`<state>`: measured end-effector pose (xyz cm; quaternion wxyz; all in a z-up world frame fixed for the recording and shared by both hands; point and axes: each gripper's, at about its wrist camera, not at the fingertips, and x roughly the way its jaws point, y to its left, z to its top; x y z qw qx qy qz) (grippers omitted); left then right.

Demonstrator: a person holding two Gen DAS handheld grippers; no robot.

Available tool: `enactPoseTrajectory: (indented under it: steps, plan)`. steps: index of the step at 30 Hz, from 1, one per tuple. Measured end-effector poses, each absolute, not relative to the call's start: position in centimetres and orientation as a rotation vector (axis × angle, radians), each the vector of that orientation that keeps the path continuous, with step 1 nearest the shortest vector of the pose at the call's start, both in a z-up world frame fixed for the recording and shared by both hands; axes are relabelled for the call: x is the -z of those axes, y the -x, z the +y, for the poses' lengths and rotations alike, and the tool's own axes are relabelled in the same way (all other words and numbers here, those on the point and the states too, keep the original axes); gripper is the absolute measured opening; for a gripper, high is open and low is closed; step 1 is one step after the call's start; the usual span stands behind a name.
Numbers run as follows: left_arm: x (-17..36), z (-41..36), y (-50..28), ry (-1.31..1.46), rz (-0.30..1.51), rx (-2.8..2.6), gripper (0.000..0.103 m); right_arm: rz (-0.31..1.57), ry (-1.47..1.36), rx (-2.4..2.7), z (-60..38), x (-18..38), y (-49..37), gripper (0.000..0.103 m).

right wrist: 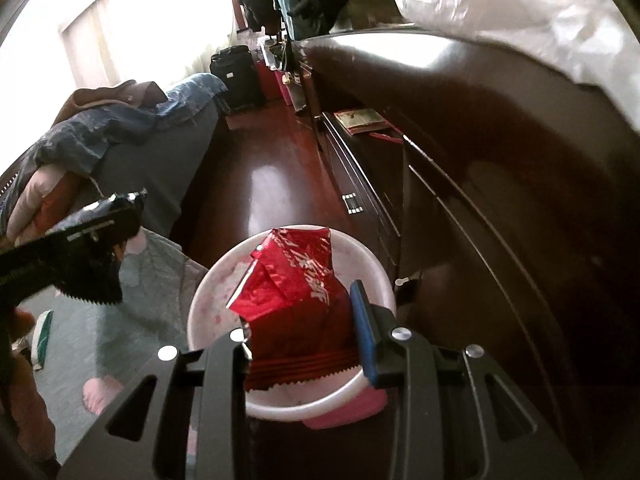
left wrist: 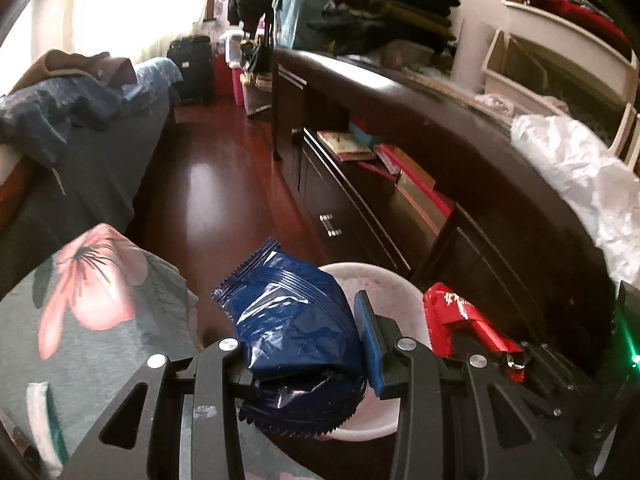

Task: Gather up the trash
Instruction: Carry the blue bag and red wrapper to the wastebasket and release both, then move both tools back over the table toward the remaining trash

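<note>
My left gripper [left wrist: 304, 344] is shut on a dark blue snack wrapper [left wrist: 296, 328] and holds it above a round pink waste bin [left wrist: 384, 280] on the floor. My right gripper [right wrist: 300, 320] is shut on a red snack wrapper [right wrist: 296, 280] and holds it right over the open mouth of the same bin [right wrist: 208, 292]. The red wrapper [left wrist: 456, 320] and the right gripper also show at the right in the left wrist view. The left gripper with the blue wrapper's serrated edge [right wrist: 80, 248] shows at the left in the right wrist view.
A dark wooden cabinet [left wrist: 460, 152] with drawers and books runs along the right, with a white plastic bag [left wrist: 576, 168] on top. A bed with a floral cover [left wrist: 100, 304] is at the left. Glossy red-brown floor [left wrist: 224, 184] lies between. A suitcase [left wrist: 192, 68] stands far back.
</note>
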<state>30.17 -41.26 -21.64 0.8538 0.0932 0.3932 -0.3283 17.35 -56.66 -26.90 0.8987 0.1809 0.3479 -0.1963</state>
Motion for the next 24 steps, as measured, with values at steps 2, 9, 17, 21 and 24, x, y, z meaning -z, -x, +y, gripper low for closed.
enactPoseTrajectory:
  steps: [2,9,17,21,24]
  plan:
    - [22.2,-41.6,-30.8,-0.19,0.846,0.692,0.039,0.724,-0.373,0.407,-56.9,27.2,-17.9,0.033]
    - [23.8,-42.5,-32.8,-0.17,0.9,0.686,0.046,0.741,-0.36,0.41,-57.7,28.7,-19.7,0.037]
    - [23.8,-42.5,-33.2,-0.14,0.892,0.699,0.079,0.741,-0.355,0.411,-57.8,29.3,-21.1,0.057]
    - [23.0,-42.1,-32.9,-0.139,0.865,0.682,0.084,0.729,-0.34,0.422,-57.6,29.0,-21.0,0.067]
    - [22.4,-41.6,-32.9,-0.119,0.862,0.677,0.085,0.725,-0.342,0.422,-57.6,28.8,-20.8,0.074]
